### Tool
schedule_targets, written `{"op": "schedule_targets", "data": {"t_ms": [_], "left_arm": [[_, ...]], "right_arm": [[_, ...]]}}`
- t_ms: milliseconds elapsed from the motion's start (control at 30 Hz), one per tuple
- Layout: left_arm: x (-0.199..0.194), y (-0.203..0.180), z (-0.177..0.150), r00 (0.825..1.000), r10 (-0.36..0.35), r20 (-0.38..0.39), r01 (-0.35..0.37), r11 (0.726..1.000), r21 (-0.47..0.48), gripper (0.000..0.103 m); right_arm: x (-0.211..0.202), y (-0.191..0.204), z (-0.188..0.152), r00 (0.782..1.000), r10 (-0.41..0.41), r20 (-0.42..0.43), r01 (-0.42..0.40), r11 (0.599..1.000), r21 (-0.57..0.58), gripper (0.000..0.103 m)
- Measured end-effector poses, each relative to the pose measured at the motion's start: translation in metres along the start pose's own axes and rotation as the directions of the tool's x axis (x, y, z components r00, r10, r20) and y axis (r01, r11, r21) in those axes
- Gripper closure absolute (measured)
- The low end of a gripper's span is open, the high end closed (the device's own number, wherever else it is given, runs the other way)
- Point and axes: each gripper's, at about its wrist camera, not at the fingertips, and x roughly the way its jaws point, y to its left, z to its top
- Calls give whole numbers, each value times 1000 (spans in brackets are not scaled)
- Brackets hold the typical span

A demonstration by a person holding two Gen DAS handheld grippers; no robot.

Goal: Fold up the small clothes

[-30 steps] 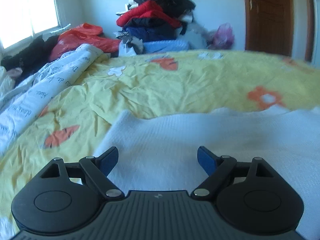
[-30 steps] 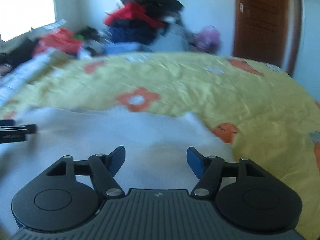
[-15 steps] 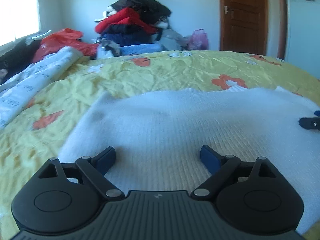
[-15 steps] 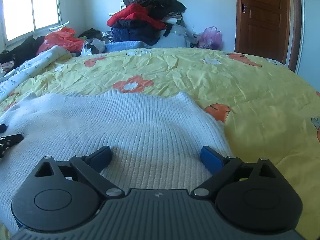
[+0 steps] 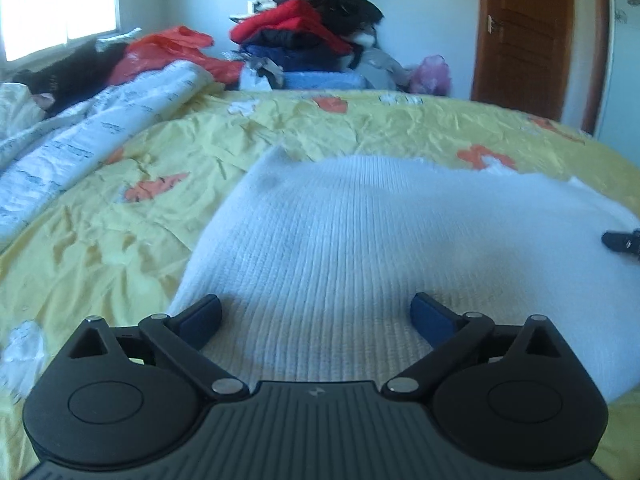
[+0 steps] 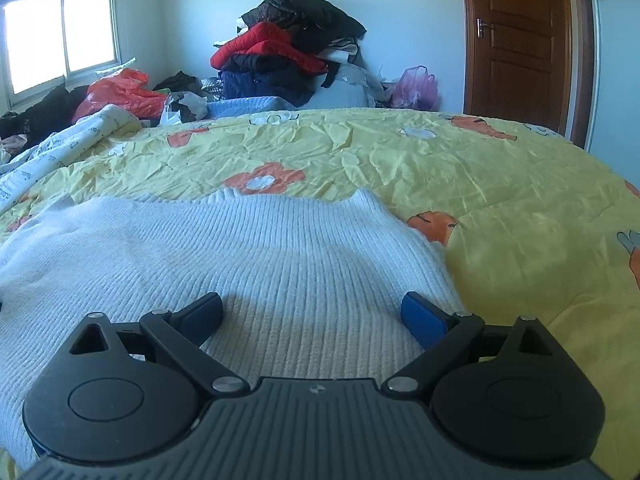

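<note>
A wide yellow bedsheet printed with orange and white flowers (image 6: 420,168), creased all over, covers the bed and fills most of both views. On it, at the near edge of the sheet, lies the white ribbed knit garment (image 6: 248,256), spread flat with its ribs running away from the cameras; its far edge shows a shallow dip between two raised corners. In the left wrist view the same garment (image 5: 360,232) is blurred along its far edge, and a faint grey spot sits near its far left corner.

Beyond the far side of the sheet stands a heap of red, black and navy clothes (image 6: 288,52) against the pale wall, with a pink plastic bag (image 6: 414,88) to the right of the heap and a brown wooden door (image 6: 520,40) further right. Left of the sheet lies a rolled white quilt with printed lettering (image 5: 92,148), behind it an orange-red plastic bag (image 6: 120,94), and above that a bright window (image 6: 60,36).

The right gripper (image 6: 312,314) hangs over the garment's right part, jaws spread wide, nothing between them but the knit below. The left gripper (image 5: 316,314) is over the garment's left edge, its jaws opening, nothing pinched.
</note>
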Motion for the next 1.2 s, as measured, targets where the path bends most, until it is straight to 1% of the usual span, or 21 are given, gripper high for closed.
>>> {"op": "schedule_targets", "data": {"t_ms": [67,133,167,200,267,333,400,467,500,533,567,633,700,800,833,900,933,1000,1100,1167,1200], "left_arm": [[-21,4,-7,999,2,34,0,999,-41,2],[-43,17,-19,999,-16,52,23,988,-154,2],[-51,25,-25,998,-36,44,45,974,-220,2],[-56,36,-33,998,-59,16,61,949,-308,2],[-58,60,-44,995,-97,-28,72,876,-477,2],[-53,83,-54,985,-166,-46,99,762,-640,2],[-50,99,-55,980,-196,-19,122,677,-726,2],[-41,107,-51,970,-245,-3,150,602,-784,2],[-36,109,-49,963,-269,19,175,569,-804,2],[-31,109,-47,959,-284,29,188,549,-814,2],[-24,107,-43,956,-292,29,190,541,-819,2],[-12,100,-37,962,-273,20,173,549,-818,3],[-8,90,-31,976,-217,15,142,583,-800,3],[-6,77,-24,991,-136,-8,80,631,-772,5],[-7,72,-23,995,-92,-23,44,656,-754,25],[-4,63,-18,995,31,-95,-88,722,-686,59],[-3,61,-16,995,38,-97,-94,737,-670,61],[-3,62,-15,995,32,-99,-90,740,-666,62],[-7,66,-12,995,36,-91,-89,718,-690,72],[-13,60,-6,995,60,-79,-98,730,-677,75],[-16,53,-1,995,80,-66,-104,750,-653,76]], "right_arm": [[-2,0,-2,1000,6,10,-6,1000,5,8],[-4,-2,-2,1000,15,20,-15,1000,12,8],[-4,-2,-3,1000,18,23,-19,1000,15,8],[-4,-3,-3,999,22,26,-23,1000,20,8],[-5,-5,-3,999,32,32,-33,999,29,8],[-6,-6,-3,998,41,40,-43,998,38,7],[-8,-7,-4,998,47,46,-49,998,43,7],[-9,-7,-4,997,53,52,-56,997,49,7],[-9,-8,-5,997,57,55,-60,997,53,7],[-9,-9,-5,997,59,59,-63,996,56,7],[-10,-9,-6,996,61,62,-65,996,59,7],[-11,-9,-6,996,65,66,-69,996,64,7],[-11,-9,-7,995,68,69,-72,995,68,7],[-12,-10,-7,995,74,74,-80,994,74,7],[-12,-11,-7,994,78,75,-84,993,77,7],[-12,-12,-7,993,85,80,-91,992,86,7],[-13,-13,-8,993,88,82,-95,991,90,7],[-13,-14,-8,992,92,85,-100,990,94,7],[-13,-15,-8,991,100,88,-108,989,101,6],[-14,-15,-8,991,102,89,-111,989,103,6],[-13,-15,-8,991,102,90,-111,988,104,6]]}}
